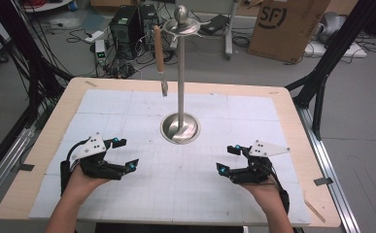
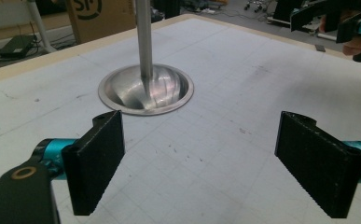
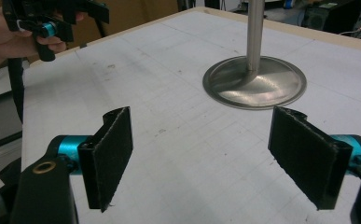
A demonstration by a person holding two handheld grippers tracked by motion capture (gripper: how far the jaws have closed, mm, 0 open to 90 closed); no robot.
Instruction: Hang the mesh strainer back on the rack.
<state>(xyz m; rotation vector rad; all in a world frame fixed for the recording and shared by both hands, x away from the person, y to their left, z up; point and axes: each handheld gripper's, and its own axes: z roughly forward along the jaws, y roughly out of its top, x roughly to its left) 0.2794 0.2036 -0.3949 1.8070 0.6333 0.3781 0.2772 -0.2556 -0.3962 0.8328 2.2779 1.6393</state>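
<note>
A tall steel stand [image 1: 180, 82] with a round base [image 1: 179, 128] rises from the middle of the white mat. From one of its top hooks hangs a utensil with a wooden handle [image 1: 159, 48] and a metal end. My left gripper [image 1: 126, 153] rests low at the front left, open with nothing between its jaws. My right gripper [image 1: 228, 158] sits at the front right, open and empty too. The stand's base [image 2: 145, 88] lies ahead of the left gripper [image 2: 201, 163]. The same base [image 3: 255, 81] lies ahead and right of the right gripper [image 3: 206, 158].
The white gridded mat [image 1: 127, 111] covers a wooden table [image 1: 292, 111]. Behind the table are computer towers [image 1: 127, 24], cables and a cardboard box [image 1: 287, 26]. Black frame posts [image 1: 321, 73] stand at both sides.
</note>
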